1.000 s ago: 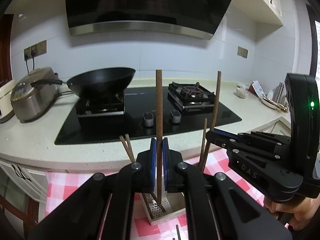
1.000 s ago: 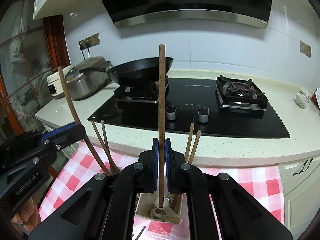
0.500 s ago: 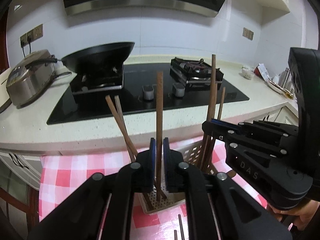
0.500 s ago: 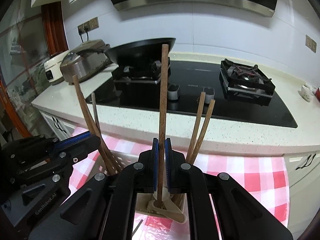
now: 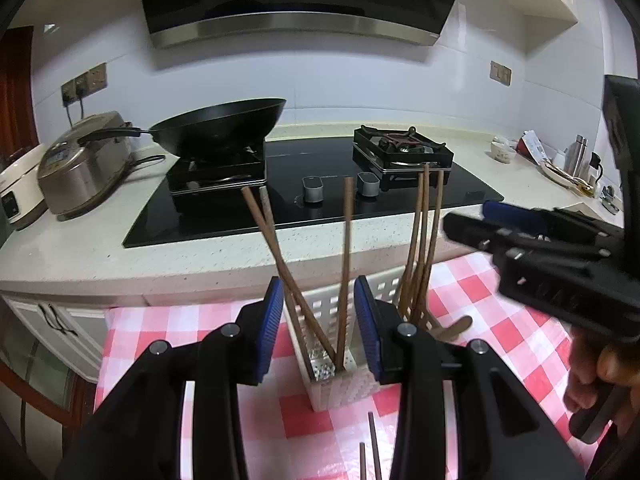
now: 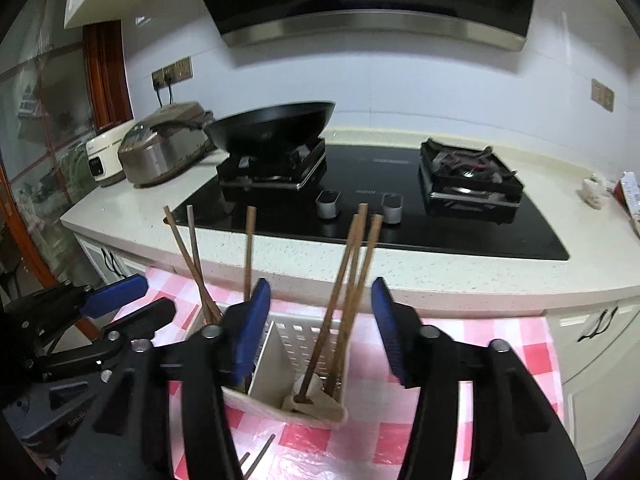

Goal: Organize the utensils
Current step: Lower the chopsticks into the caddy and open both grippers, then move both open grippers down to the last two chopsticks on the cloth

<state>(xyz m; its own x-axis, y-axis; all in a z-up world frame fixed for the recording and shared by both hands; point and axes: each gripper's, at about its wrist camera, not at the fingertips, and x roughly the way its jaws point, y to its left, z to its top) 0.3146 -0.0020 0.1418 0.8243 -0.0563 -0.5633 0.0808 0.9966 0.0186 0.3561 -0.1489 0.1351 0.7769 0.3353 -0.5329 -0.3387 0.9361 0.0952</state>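
A white perforated utensil holder [image 5: 344, 388] stands on the red checked cloth with several brown chopsticks upright in it. My left gripper [image 5: 317, 292] is over its left compartment, jaws opening. One chopstick [image 5: 345, 260] stands free between the blue pads, and neither pad touches it. My right gripper [image 6: 320, 292] straddles the holder's right compartment [image 6: 304, 328], jaws opening wide. A leaning bunch of chopsticks [image 6: 352, 264] is between its pads, untouched. Each gripper shows in the other's view: the right gripper [image 5: 472, 218] with a hand on its grip, the left gripper [image 6: 154, 294].
Loose chopsticks [image 5: 372, 448] lie on the cloth [image 5: 500, 344] in front of the holder. Behind runs a pale counter [image 5: 120, 256] with a black hob, a wok [image 5: 224, 124] and a rice cooker [image 5: 80, 164]. A pale spoon [image 6: 316, 404] sits in the right compartment.
Both grippers have sunk toward the holder and opened. Each has let go of the chopstick it gripped, and both chopsticks now rest in the holder.
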